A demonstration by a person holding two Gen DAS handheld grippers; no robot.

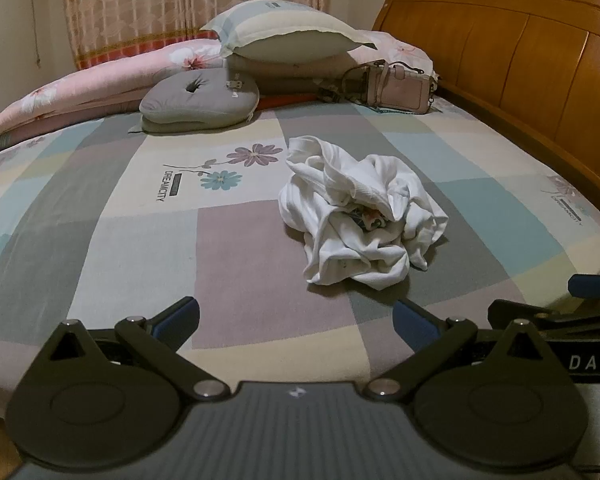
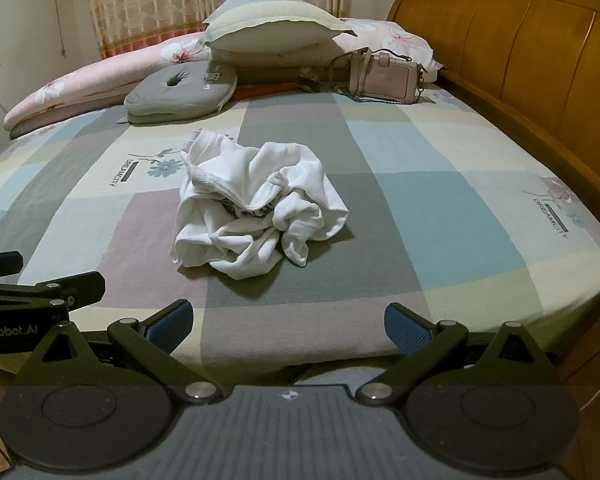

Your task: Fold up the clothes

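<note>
A crumpled white garment (image 1: 360, 208) lies in a heap on the patchwork bed sheet (image 1: 140, 240), a little right of centre in the left wrist view and a little left of centre (image 2: 256, 208) in the right wrist view. A bit of printed pattern shows in its folds. My left gripper (image 1: 296, 322) hovers over the near edge of the bed, open, with nothing between its blue pads. My right gripper (image 2: 288, 322) stands beside it, also open and empty, well short of the garment. Each gripper shows at the edge of the other's view.
Along the far side lie a pink floral quilt (image 1: 80, 92), stacked pillows (image 1: 284, 36), a grey cushion (image 1: 200, 100) and a pink handbag (image 1: 396, 84). A wooden headboard (image 1: 520, 60) bounds the right side. Curtains (image 2: 204, 0) hang behind.
</note>
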